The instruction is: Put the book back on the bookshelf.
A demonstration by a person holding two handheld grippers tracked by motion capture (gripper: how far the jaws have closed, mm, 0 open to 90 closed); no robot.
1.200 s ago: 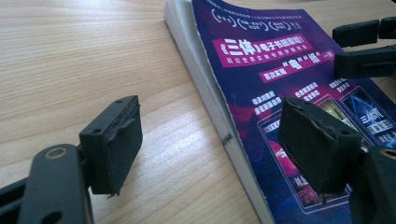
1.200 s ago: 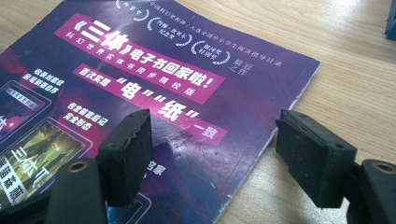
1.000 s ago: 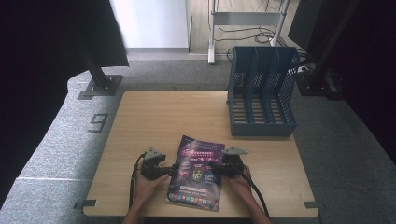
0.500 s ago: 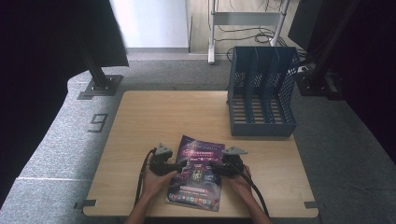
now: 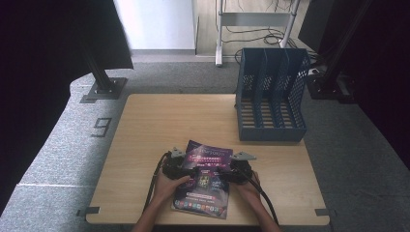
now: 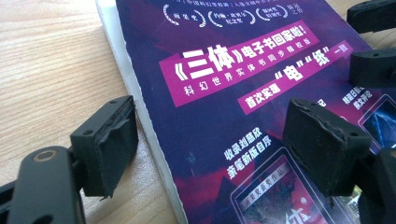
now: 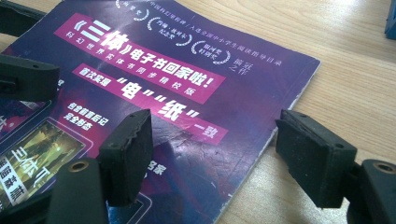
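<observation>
The purple magazine (image 5: pixel 205 181) lies flat on the near part of the wooden table (image 5: pixel 159 121), tilted a little so its far corner points away from you, its near edge close to the table's front edge.

Your left gripper (image 5: pixel 186 170) sits at the magazine's left edge. In the left gripper view (image 6: pixel 210 140) its jaws stand wide and have just been opening: one pad is over bare wood just beside the white page edge, the other hangs above the cover, so the edge runs between them and neither pad presses on it.

Your right gripper (image 5: pixel 223 175) is at the magazine's right side. In the right gripper view (image 7: pixel 219 154) its jaws are spread wide too, one pad over the purple cover, the other over the wood past the right edge. That edge passes between the pads; nothing is gripped. Whether the pads touch the cover I cannot tell.

In each gripper view the other gripper's black jaws show at the far side of the cover, so the two tools face each other across the magazine.

Beyond the magazine the tabletop is open wood across its middle and left. The blue file rack (image 5: pixel 270 96) stands at the far right corner, well apart from the magazine, its slots facing up and toward you.
</observation>
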